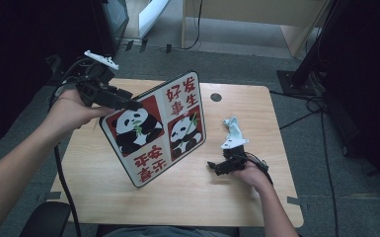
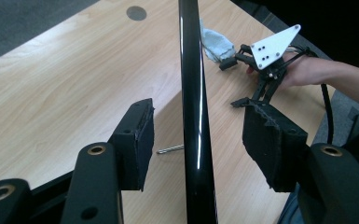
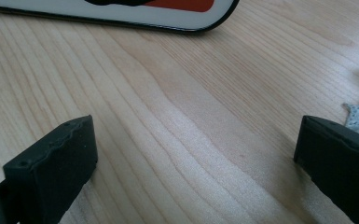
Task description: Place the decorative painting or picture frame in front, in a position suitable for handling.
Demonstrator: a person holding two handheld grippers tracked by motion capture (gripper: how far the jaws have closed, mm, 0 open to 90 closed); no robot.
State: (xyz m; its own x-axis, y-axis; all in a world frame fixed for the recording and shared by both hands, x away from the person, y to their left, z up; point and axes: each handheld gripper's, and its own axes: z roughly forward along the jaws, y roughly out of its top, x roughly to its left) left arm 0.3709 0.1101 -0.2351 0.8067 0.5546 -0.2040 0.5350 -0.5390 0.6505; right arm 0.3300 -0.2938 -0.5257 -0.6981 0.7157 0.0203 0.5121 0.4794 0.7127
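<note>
A flat board printed with two pandas and red characters stands tilted on its lower edge in the middle of the wooden table. My left gripper is at its upper left edge. In the left gripper view the board's black edge runs up between the open jaws of the left gripper, with a gap on each side. My right gripper hovers low over the table to the board's right, jaws wide open and empty. The board's lower corner lies ahead of it.
A crumpled pale blue cloth lies on the table just behind the right gripper. A thin metal pin lies on the table by the board. A round cable hole sits near the table's far edge.
</note>
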